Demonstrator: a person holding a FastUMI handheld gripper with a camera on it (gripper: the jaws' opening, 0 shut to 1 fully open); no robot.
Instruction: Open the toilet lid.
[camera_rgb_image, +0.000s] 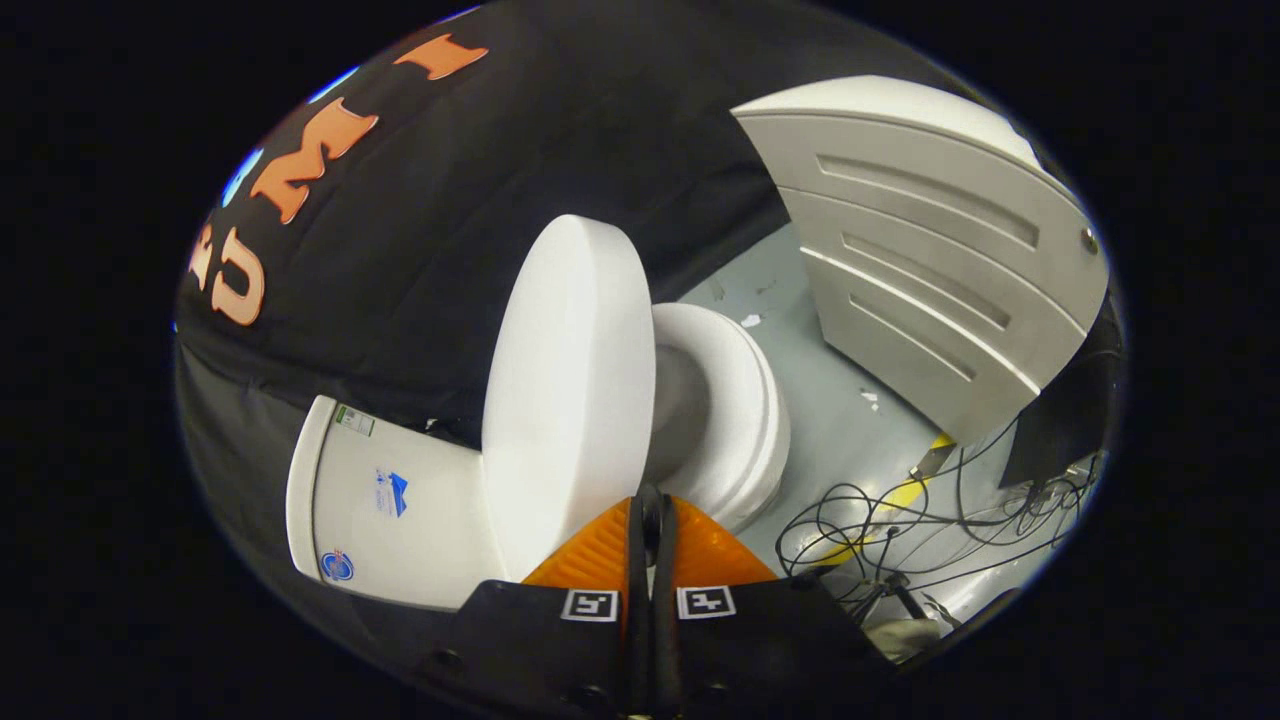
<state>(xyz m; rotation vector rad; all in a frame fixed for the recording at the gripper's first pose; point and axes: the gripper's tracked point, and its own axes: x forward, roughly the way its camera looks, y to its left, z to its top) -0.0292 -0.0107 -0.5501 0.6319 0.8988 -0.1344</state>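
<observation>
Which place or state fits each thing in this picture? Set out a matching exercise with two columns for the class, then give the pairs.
1. toilet lid
2. tongs
3. cables
4. cabinet

a. lying tangled on the floor
b. raised, standing against the tank
c. beyond the toilet, drawer fronts facing it
d. shut, at the lid's edge

Pairs: 1-b, 2-d, 3-a, 4-c

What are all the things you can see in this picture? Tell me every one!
White plastic toilet lid: one, white, raised upright, just ahead of the fingers.
White toilet seat and bowl: one, white, beyond the lid.
White ceramic tank: one, white, beside the lid, against the black cloth wall.
Pale grey panelled cabinet: one, light grey, beyond the bowl.
Tangled black cables: several, black, on the grey floor near the cabinet.
Gripper: one, fingers pressed together, empty, tips by the lid's edge.
</observation>
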